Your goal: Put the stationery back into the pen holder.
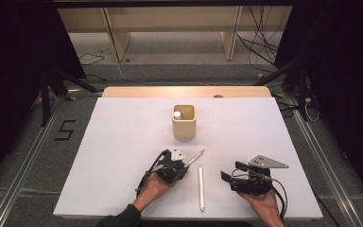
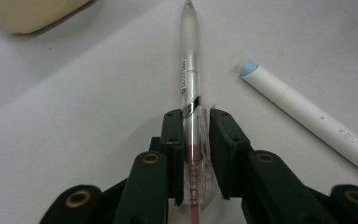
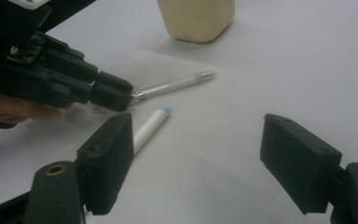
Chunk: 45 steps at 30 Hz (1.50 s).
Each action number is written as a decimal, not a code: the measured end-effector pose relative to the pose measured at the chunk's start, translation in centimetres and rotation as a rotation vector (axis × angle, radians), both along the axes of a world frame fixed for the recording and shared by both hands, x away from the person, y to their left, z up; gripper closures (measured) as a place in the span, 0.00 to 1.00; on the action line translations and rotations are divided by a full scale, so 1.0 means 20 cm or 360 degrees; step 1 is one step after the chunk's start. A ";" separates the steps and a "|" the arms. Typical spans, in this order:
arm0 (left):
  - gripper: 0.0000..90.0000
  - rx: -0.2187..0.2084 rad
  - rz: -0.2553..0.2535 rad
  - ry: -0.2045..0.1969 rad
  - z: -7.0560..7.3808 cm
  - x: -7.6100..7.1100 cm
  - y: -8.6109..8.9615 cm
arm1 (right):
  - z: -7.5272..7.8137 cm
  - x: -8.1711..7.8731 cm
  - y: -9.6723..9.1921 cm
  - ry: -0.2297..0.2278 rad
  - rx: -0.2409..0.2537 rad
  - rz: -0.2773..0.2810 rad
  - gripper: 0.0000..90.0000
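Left gripper (image 1: 185, 166), held near the table's front edge, is seen clamped on a clear pen (image 2: 189, 88); the pen is pinched at its rear between the black jaws, its tip pointed toward the beige cup (image 1: 184, 122). Just right of it, a white marker (image 1: 201, 187) with a pale blue end is laid flat on the white table (image 1: 118, 142), untouched. Further right, the right gripper (image 3: 198, 163) is held with jaws spread wide, nothing between them. One white-capped item is seen standing inside the cup.
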<state>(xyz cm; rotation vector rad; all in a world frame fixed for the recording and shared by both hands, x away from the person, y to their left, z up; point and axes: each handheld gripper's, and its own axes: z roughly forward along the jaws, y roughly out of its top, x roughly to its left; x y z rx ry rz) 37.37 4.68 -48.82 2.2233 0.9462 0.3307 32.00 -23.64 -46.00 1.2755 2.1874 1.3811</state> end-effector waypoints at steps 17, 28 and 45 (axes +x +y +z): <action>0.84 0.0035 0.0009 0.0015 0.01 0.00 -0.01 | 0.00 0.00 0.00 0.0002 0.0007 0.0003 0.30; 0.85 -0.0005 -0.0001 0.0005 0.01 0.01 0.01 | 0.00 0.00 0.00 0.0002 0.0013 0.0004 0.30; 0.85 -0.0179 0.0009 -0.0021 0.11 -0.01 0.10 | 0.01 0.01 0.06 0.0033 0.0074 0.0050 0.30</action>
